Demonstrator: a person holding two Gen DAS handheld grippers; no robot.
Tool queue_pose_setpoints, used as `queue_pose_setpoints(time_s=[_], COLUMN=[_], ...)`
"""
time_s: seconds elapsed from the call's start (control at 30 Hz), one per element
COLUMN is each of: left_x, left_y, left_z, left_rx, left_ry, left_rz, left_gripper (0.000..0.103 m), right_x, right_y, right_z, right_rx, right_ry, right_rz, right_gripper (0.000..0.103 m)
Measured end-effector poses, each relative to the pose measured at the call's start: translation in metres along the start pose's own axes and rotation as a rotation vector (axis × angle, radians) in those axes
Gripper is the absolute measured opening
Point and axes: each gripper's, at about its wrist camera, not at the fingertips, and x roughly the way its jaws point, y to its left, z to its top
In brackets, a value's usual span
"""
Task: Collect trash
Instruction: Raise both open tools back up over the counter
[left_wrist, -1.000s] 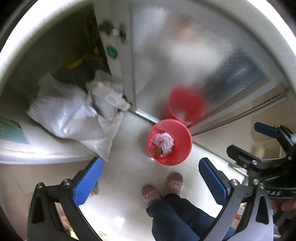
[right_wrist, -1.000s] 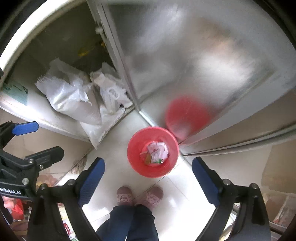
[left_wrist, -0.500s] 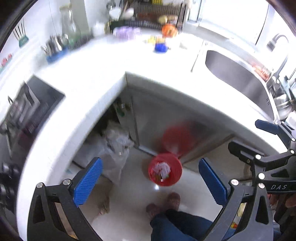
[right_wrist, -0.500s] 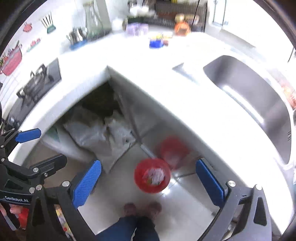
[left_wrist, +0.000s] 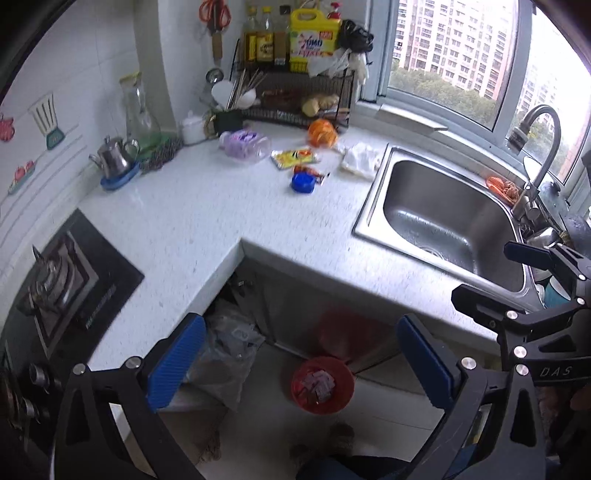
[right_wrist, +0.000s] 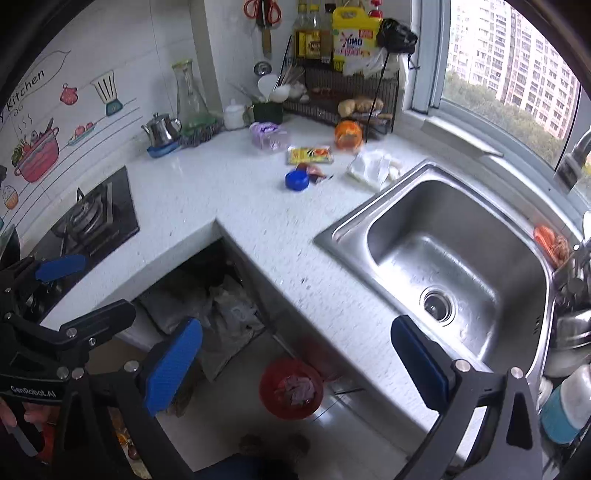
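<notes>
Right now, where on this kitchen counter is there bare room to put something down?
The widest free patch is the white counter between the stove, the sink and the blue lid. The strip before the sink is bare too. It is crowded behind the lid, toward the black rack.

We read "Kitchen" in black script on the wall sticker (right_wrist: 27, 86), above the painted red pot (right_wrist: 37, 157) and left of the steel kettle (right_wrist: 162, 129). On the yellow jug (right_wrist: 352, 35) atop the wire rack (right_wrist: 343, 92) the red label says "OMO". The left gripper (right_wrist: 26, 369) body carries "GenRobot.AI" in small white letters. The right gripper (left_wrist: 550, 354) body shows "DAS". The bottle labels beside the jug are too small to read.
</notes>
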Motion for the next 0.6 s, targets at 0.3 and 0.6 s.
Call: queue_pose_setpoints(time_s=[0.3,0.6], left_x=[0.005,0.054], left_y=[-0.006,0.007], left_z=[0.032,0.071], left_rx=[0.033,0.075], left_ry=[-0.027,0.005], left_rz=[0.0,-0.041], left_gripper=[0.103,0.103], right_x=[-0.006,0.024], right_y=[-0.016,-0.028], right_z=[0.024,0.049], right_rx=[0.013,0.077], right_ry=[-0.041,-0.034], right_rz=[-0.018,-0.022], right_gripper=[0.102,0.102])
